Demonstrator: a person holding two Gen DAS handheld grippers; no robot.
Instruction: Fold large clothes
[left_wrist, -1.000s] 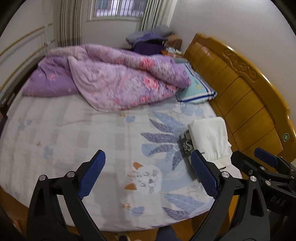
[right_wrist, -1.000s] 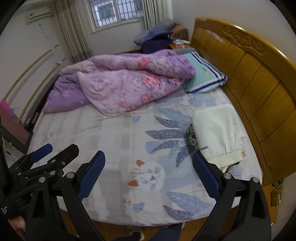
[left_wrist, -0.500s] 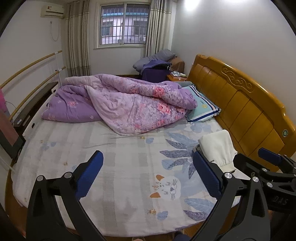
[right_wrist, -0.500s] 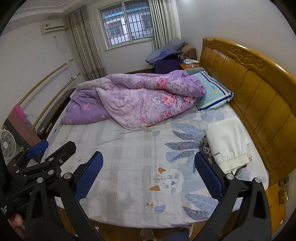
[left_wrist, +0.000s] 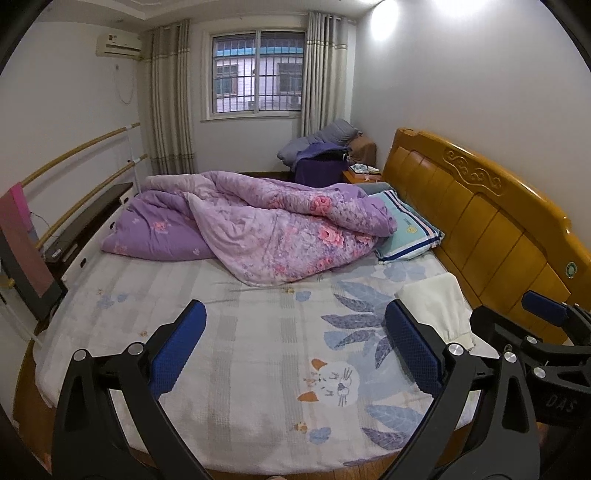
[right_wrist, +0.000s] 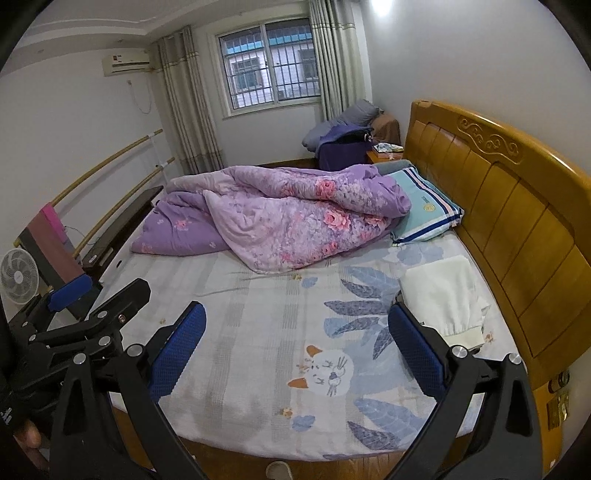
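Both of your tongs are wide open and hold nothing. The left tongs (left_wrist: 293, 343) hang in the air over the near end of the bed (left_wrist: 236, 332), and the right tongs (right_wrist: 295, 343) hang just beside them, so close that each one shows in the other's view.

The white clothes (right_wrist: 443, 299) lie folded on the right side of the bed, next to the wooden headboard (right_wrist: 517, 229). A darker piece with letters peeks out from under their left edge, but it is too hidden to tell what it is. The pile's long side runs along the headboard, and its cuffed end points toward you.

From both tongs the pile is off to the right and a bit ahead. Your right hand looks nearer to it, so that is likely the one to reach first. The left would have to cross over.

The purple quilt (left_wrist: 280, 229) is bunched up at the far end, well apart from the clothes.
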